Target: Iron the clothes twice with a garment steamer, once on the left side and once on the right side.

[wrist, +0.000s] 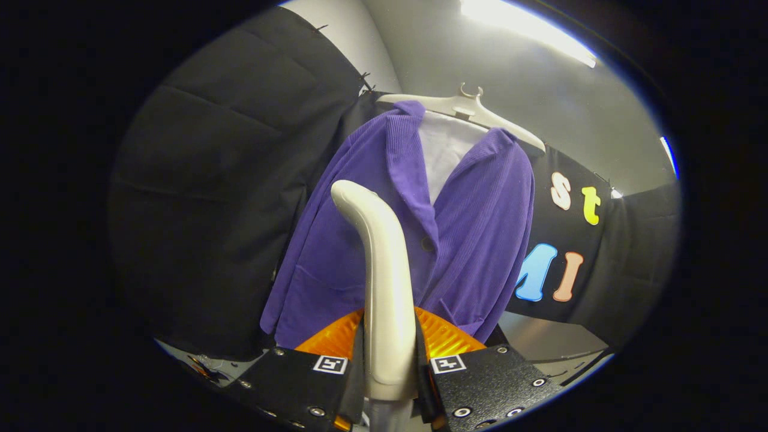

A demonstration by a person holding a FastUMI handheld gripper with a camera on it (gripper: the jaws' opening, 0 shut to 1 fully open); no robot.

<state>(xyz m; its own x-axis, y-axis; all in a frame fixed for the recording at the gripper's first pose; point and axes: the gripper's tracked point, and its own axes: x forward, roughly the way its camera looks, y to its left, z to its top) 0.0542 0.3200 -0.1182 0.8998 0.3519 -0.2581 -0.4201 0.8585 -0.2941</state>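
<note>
Gripper point(389, 366) closed on the pale handle of the garment steamer point(384, 282), both fingers pressing against its sides low down, so the tool is held firmly between them; the handle rises from between the fingers and curves over to a rounded end that leans toward the left. An orange ribbed part point(441, 336) of the steamer shows just behind the handle, spreading out on either side of it right above the fingers. Beyond the steamer hangs the purple corduroy jacket point(474, 240), on a white hanger point(474, 114) whose hook sits at the top, with a white garment point(444, 150) showing in the open neck between the lapels. The jacket hangs tilted in this view, its left front panel partly covered by the handle, a dark button point(427, 243) just to the right of the handle's upper curve, and a patch pocket visible low on the panel left of the handle. The steamer's handle overlaps the jacket in the view, but whether any part of the steamer touches the cloth cannot be told. Behind the jacket hangs the black cloth wall point(216, 198) of the booth, and above it a grey wall with a bright strip light point(528, 30)
</note>
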